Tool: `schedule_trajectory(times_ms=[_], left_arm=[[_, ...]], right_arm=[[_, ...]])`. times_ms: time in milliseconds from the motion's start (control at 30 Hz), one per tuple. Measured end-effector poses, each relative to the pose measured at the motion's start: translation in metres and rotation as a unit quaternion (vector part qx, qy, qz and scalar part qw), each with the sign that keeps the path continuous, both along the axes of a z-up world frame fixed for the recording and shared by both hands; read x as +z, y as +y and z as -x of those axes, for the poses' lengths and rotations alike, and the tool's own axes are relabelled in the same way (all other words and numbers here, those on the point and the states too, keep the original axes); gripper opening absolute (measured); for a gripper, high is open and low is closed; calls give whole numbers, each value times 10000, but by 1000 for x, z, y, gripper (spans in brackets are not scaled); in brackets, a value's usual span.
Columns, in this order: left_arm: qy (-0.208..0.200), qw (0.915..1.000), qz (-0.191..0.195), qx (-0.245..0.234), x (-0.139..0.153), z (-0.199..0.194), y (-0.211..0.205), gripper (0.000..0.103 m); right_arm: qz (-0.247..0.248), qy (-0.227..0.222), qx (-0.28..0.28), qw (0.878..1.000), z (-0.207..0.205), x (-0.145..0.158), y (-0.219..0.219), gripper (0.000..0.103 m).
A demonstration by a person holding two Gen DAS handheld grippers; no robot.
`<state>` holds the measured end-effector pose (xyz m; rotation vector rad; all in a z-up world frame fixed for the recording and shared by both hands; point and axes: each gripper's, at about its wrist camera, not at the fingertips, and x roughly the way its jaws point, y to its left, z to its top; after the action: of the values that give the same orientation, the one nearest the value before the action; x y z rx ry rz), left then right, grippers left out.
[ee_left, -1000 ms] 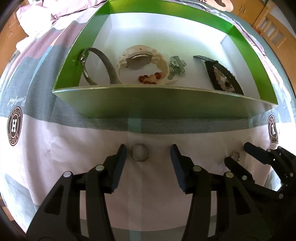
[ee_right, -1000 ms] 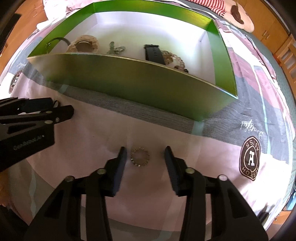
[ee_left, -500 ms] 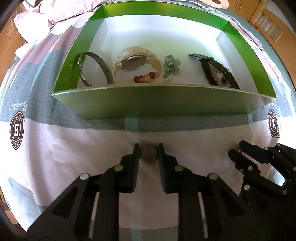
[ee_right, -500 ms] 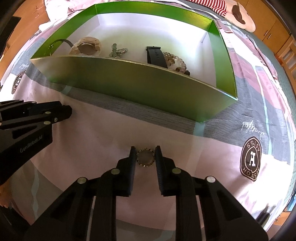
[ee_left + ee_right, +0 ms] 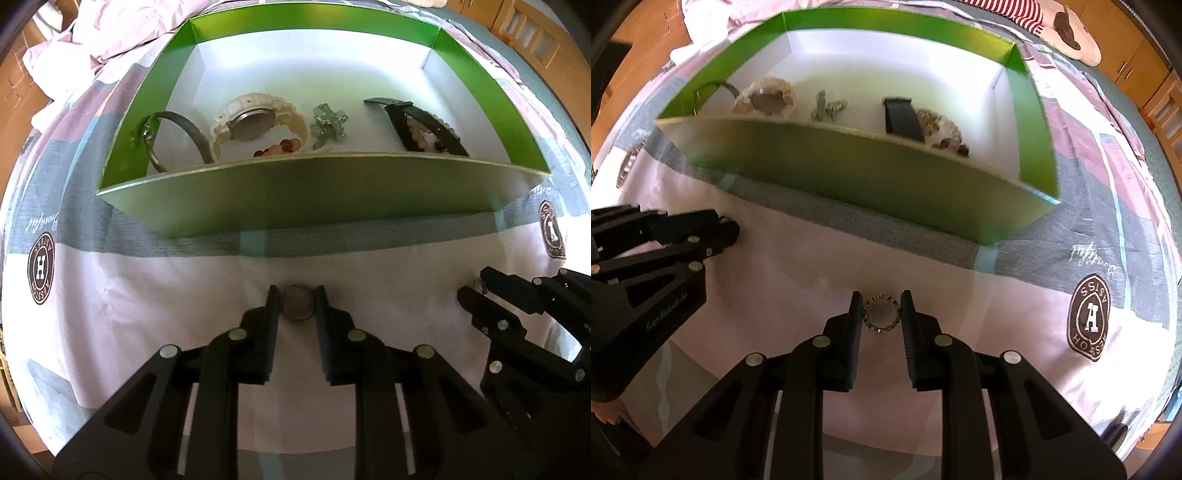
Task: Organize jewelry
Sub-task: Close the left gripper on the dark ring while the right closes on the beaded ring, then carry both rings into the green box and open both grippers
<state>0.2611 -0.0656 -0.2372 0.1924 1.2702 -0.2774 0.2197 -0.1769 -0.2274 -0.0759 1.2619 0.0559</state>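
Two rings pinched: plain ring (image 5: 298, 303) in left hand-held gripper (image 5: 297, 301), toothed ring (image 5: 881, 313) in right hand-held gripper (image 5: 880, 308).

The bedsheet (image 5: 110, 332) carries round brown badges, one (image 5: 41, 267) showing a big "H", another (image 5: 1090, 316) a big "A", and the left tongs (image 5: 729, 229) read "GenRobot.AI".

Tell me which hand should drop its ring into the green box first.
Either, marginally the left: left gripper and right gripper each have jaws shut on a ring, plain ring and studded ring, near the green box.
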Motion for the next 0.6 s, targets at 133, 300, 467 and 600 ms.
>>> schedule_trajectory(times_ms=[133, 300, 467, 600], left_arm=[[-186, 9997, 147, -22, 23, 4, 0, 20], [-625, 9965, 548, -72, 69, 16, 11, 20], [-1026, 9916, 786, 18, 101, 10, 15, 20], [-1644, 9840, 675, 115, 124, 1, 9, 20]], right_arm=[[-284, -251, -82, 9992, 6, 25, -11, 21], [-878, -1387, -280, 9860, 18, 85, -31, 21], [-1377, -2501, -723, 9556, 21, 118, -51, 21], [-957, -3123, -847, 9413, 12, 130, -47, 21]])
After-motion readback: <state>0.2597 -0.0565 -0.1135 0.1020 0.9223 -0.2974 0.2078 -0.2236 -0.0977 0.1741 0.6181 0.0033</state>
